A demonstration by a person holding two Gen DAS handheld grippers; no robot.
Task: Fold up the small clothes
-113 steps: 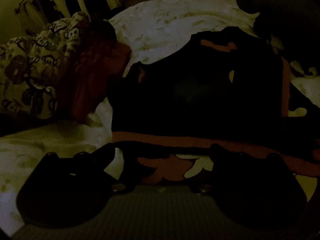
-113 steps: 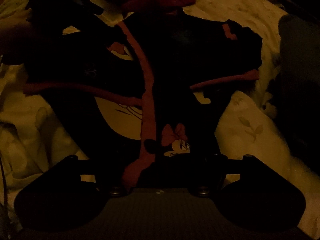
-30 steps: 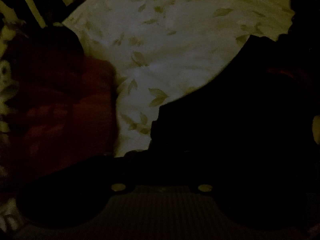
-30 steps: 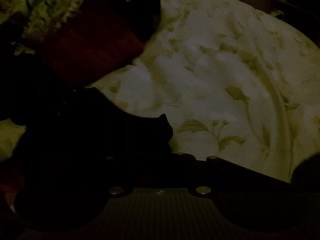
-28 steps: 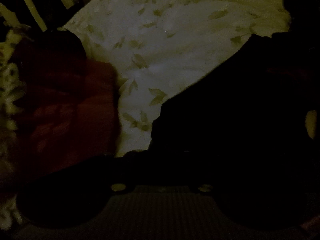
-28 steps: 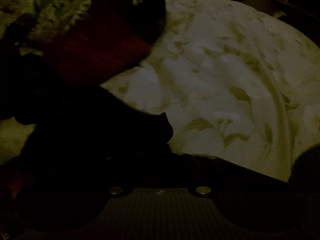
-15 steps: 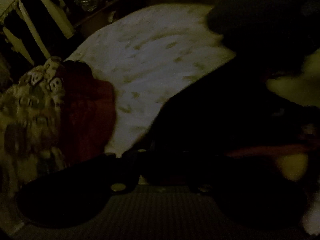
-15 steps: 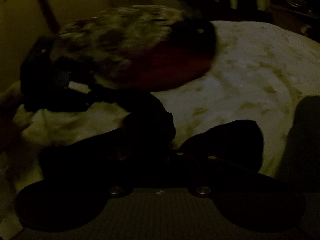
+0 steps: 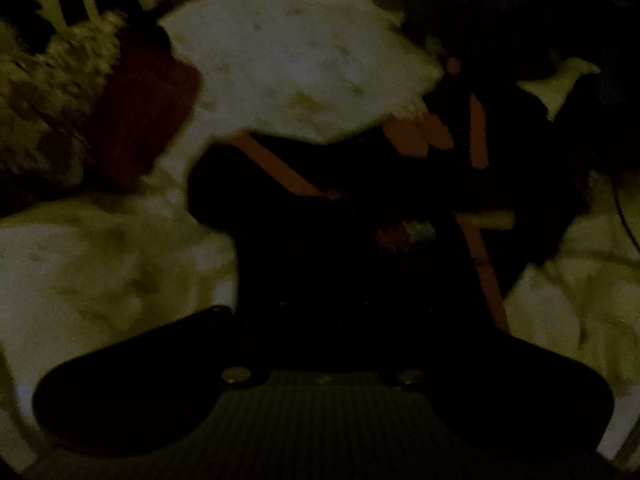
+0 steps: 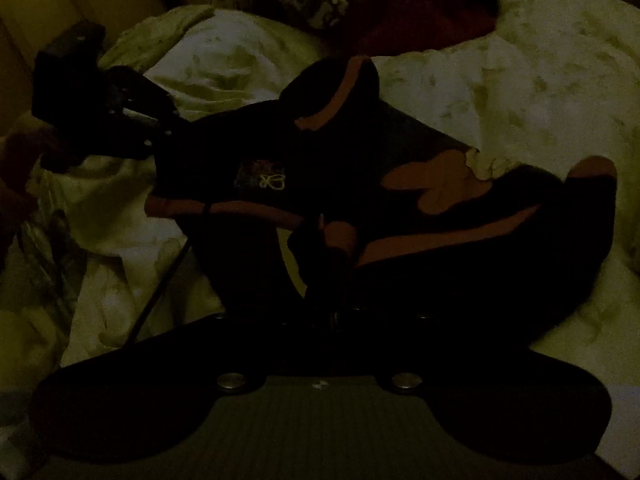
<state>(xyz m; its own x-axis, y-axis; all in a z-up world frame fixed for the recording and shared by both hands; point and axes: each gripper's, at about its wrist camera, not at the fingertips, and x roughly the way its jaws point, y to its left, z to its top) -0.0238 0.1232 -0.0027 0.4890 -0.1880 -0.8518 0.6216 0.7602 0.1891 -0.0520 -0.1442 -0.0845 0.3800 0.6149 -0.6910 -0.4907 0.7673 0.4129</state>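
Note:
The scene is very dark. A small black garment with orange-red trim hangs stretched between my two grippers above a pale leaf-print bedsheet. My right gripper is shut on one edge of it. My left gripper shows at the left of the right wrist view, shut on the other edge. In the left wrist view the same garment fills the centre and covers my left gripper's fingertips.
A red cushion and a patterned pillow lie at the far left of the bed. They also show at the top of the right wrist view. A dark cable hangs near my right gripper.
Both grippers closed on the garment's edge and lifted it off the sheet. It was lying flat 3.8 s ago and now hangs spread between them.

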